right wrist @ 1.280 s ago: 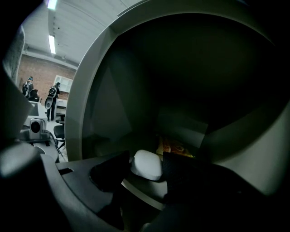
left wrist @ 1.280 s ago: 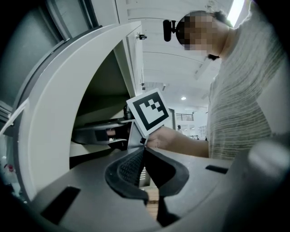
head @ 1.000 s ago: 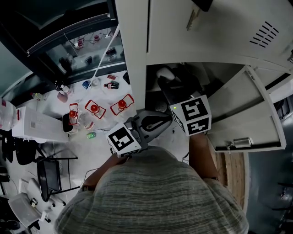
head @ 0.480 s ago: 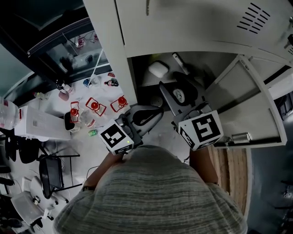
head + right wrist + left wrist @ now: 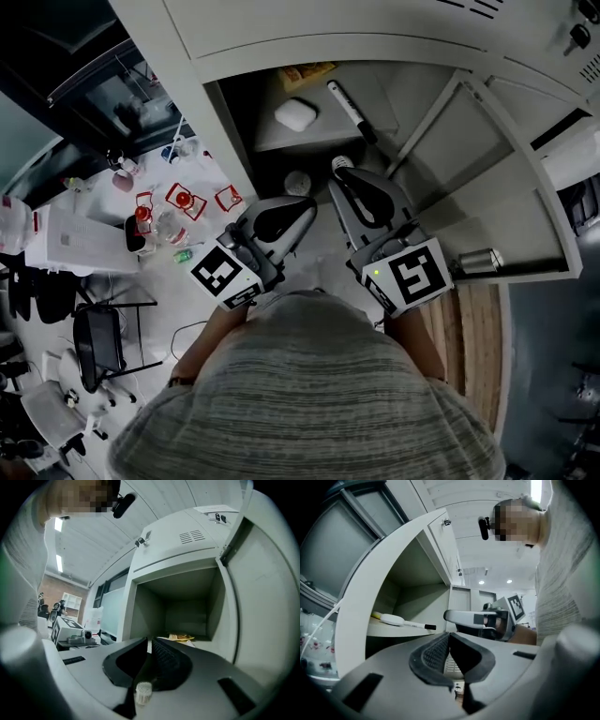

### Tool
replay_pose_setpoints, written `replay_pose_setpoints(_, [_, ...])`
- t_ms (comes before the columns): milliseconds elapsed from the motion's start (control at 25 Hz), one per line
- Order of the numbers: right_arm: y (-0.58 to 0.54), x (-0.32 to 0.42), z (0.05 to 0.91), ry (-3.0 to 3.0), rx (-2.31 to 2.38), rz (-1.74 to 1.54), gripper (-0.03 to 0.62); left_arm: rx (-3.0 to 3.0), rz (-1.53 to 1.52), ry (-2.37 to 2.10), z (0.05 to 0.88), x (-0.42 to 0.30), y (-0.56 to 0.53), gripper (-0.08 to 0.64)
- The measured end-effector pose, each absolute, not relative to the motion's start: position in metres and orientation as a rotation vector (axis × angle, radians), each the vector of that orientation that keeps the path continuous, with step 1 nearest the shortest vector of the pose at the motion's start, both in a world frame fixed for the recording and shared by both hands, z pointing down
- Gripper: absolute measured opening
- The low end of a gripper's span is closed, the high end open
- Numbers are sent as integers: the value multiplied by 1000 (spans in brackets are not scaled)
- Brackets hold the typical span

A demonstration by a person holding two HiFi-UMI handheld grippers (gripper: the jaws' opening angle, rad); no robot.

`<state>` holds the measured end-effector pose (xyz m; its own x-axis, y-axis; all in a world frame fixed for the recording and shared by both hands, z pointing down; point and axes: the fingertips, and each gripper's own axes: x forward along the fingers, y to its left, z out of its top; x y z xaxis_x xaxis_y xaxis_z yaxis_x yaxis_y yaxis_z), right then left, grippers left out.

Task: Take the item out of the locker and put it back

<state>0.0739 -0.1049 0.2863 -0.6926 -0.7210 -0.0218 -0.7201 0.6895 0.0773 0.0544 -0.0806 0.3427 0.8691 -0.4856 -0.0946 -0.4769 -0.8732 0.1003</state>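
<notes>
White case (image 5: 295,114) on locker shelf (image 5: 323,136), well ahead of right gripper (image 5: 337,169), jaws just clenched empty

Grey striped sweater (image 5: 309,394); marker cubes (image 5: 225,275) on left gripper (image 5: 307,204), right gripper (image 5: 339,178)

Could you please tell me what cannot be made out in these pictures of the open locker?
Right gripper view: small white ribbed piece between the right gripper's jaws, which have just been closing; only its end shows, the jaws hide the rest.
Head view: yellow item on the shelf, partly cut off by the locker's top edge, too small to identify.
Head view: pale round thing below the shelf, too dim to identify.
</notes>
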Motion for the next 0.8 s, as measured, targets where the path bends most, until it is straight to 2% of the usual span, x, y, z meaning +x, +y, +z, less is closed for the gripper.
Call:
replay_pose_setpoints(360, [-81,90,318,-2928,1172,-12,31,2933,-180,-820,349,61,-57,9])
replay_pose_setpoints(800, [-49,54,344,-2941,1136,92,25,2853,-232,-825,364,13,-42,8])
